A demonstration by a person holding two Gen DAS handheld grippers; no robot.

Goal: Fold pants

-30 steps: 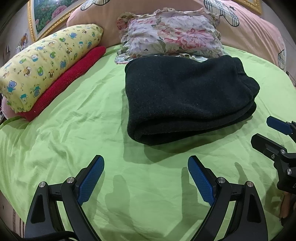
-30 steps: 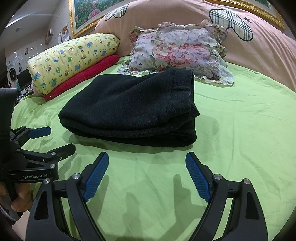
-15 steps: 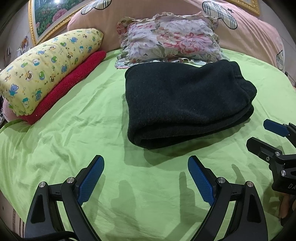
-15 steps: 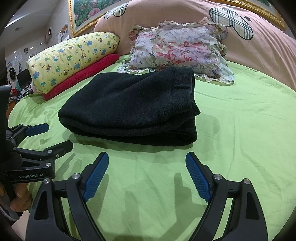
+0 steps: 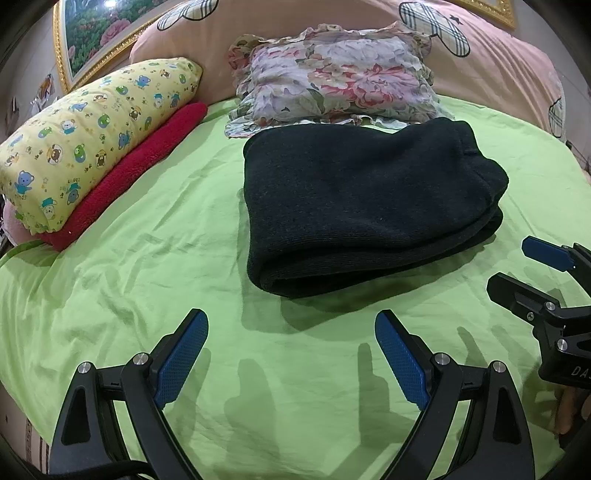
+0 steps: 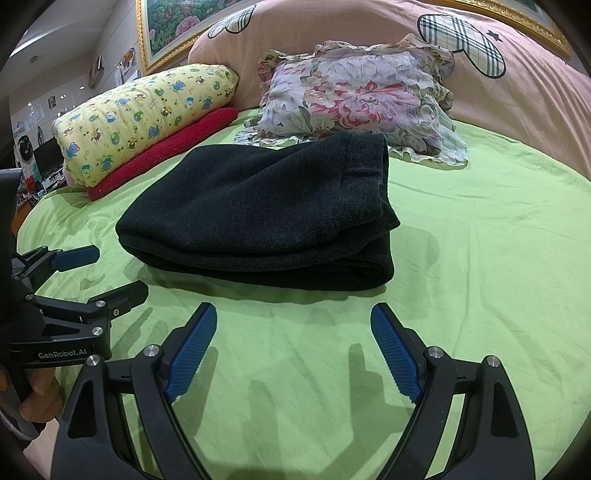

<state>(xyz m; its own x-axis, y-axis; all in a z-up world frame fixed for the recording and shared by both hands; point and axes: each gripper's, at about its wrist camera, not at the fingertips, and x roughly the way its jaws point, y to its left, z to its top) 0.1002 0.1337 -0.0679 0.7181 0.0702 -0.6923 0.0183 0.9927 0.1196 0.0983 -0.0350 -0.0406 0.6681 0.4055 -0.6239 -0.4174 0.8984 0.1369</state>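
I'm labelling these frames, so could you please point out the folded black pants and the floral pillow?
folded black pants (image 5: 354, 199), left wrist view, middle of the top layer.
floral pillow (image 6: 354, 92), right wrist view, centre of its printed face.

Hidden under the yellow pillow (image 5: 85, 147): most of the red towel (image 5: 129, 170). Cut off by the edge: right gripper (image 5: 517, 269) body, framed painting (image 6: 173, 33).

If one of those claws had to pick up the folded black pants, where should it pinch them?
Probably the thick rounded fold of the pants nearest the left gripper, approached low from the front. That edge bulges off the sheet, so a finger could slide beneath and catch every layer; the right end shows loose, separate layers.
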